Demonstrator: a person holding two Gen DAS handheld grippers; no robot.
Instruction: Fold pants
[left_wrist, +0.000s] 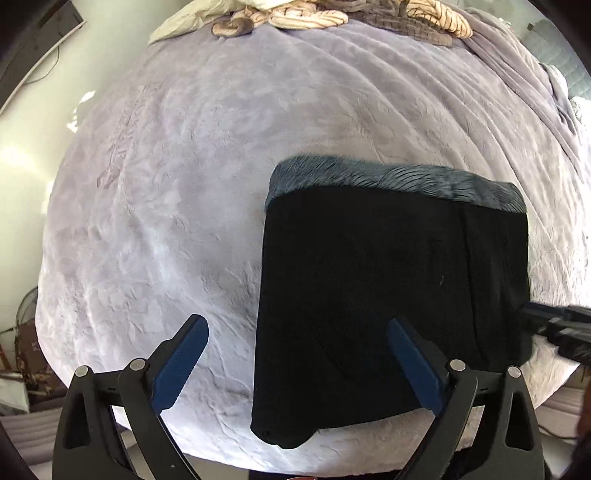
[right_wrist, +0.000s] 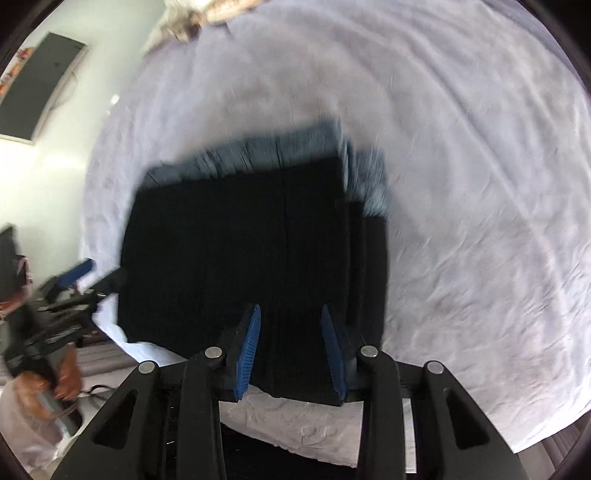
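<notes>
Lavender plush bedding (left_wrist: 192, 192) covers the bed and forms our work surface; a heap of striped and pale linens (left_wrist: 306, 16) lies at its far edge, well apart from the work. We find the pants (left_wrist: 391, 295) lying flat near the close edge of the bed, already reduced to a compact black rectangle, with a grey-blue fleecy lining (left_wrist: 391, 179) exposed along the far edge.

We hold the left gripper (left_wrist: 297, 360) above the bedding with its jaws spread wide and empty; its right finger overlaps the left margin of the pants in view, and contact cannot be confirmed. We hold the right gripper (right_wrist: 290, 347) over the near edge of the pants; its jaws stand partly apart, nothing visibly pinched; this view is motion-blurred.

We judge the folding to be at or near its last step; the next move calls for either one further fold, far edge to near, or a light smoothing and squaring of the stack; pinch all layers together, since loose layers may slide.
</notes>
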